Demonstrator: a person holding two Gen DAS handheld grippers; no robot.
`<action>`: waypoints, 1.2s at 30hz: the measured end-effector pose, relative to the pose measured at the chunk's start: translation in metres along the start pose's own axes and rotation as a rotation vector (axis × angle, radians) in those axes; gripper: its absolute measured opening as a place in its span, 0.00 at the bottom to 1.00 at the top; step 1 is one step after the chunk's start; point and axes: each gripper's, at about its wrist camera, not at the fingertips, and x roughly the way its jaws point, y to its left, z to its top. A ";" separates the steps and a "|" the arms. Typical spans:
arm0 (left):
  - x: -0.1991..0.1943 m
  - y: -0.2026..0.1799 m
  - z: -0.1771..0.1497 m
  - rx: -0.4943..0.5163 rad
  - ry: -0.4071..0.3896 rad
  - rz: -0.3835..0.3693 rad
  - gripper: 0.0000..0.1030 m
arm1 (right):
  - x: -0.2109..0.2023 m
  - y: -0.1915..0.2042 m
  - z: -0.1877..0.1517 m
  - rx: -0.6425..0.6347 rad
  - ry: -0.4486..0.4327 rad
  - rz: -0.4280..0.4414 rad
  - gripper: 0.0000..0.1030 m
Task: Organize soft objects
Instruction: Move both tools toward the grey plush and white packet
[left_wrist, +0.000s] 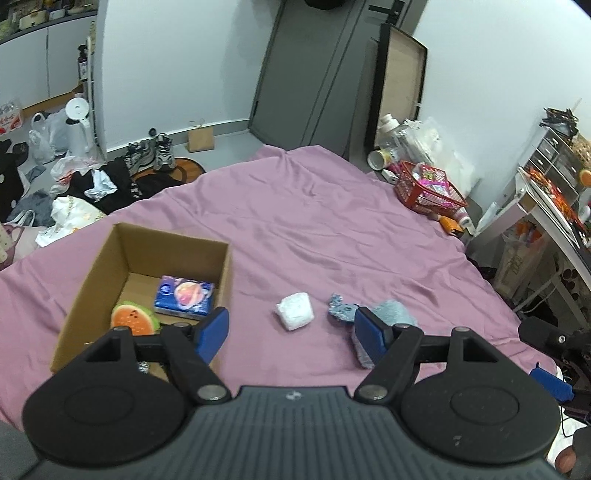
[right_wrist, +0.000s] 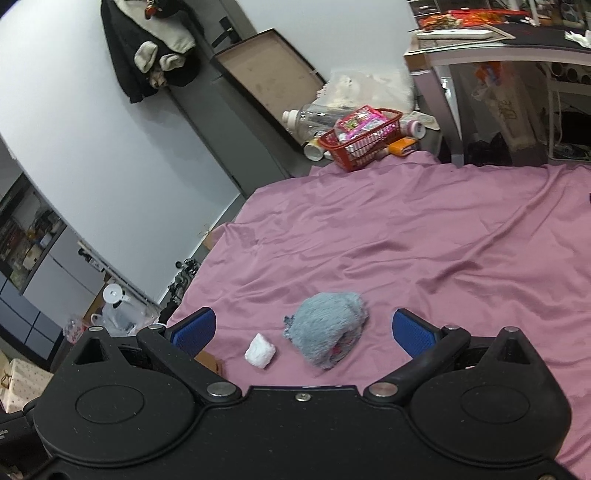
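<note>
On the pink bedsheet (left_wrist: 314, 221) stands an open cardboard box (left_wrist: 122, 254) holding a blue tissue pack (left_wrist: 183, 297) and a watermelon-slice plush (left_wrist: 132, 319). A small white soft bundle (left_wrist: 294, 311) (right_wrist: 260, 350) lies on the sheet to the right of the box. Beside it rests a fuzzy grey-blue cloth item (left_wrist: 388, 314) (right_wrist: 328, 338). My left gripper (left_wrist: 290, 334) hovers open above the sheet, just short of the white bundle. My right gripper (right_wrist: 304, 332) is open too, with the grey-blue item between and ahead of its blue pads, and nothing held.
A red basket (left_wrist: 428, 192) (right_wrist: 364, 142) with packets sits at the bed's far corner beside bottles. A desk (right_wrist: 498, 48) stands on the right. Clothes, bags and shoes (left_wrist: 155, 155) litter the floor left of the bed. A dark door (left_wrist: 314, 66) is behind.
</note>
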 end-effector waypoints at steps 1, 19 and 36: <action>0.002 -0.002 0.000 0.004 0.001 -0.005 0.71 | 0.001 -0.003 0.001 0.004 0.001 -0.004 1.00; 0.047 -0.032 0.003 0.016 0.024 -0.043 0.71 | 0.036 -0.042 0.009 0.155 0.040 0.034 0.97; 0.133 -0.071 -0.033 0.115 0.213 -0.106 0.70 | 0.098 -0.077 -0.003 0.319 0.177 0.010 0.48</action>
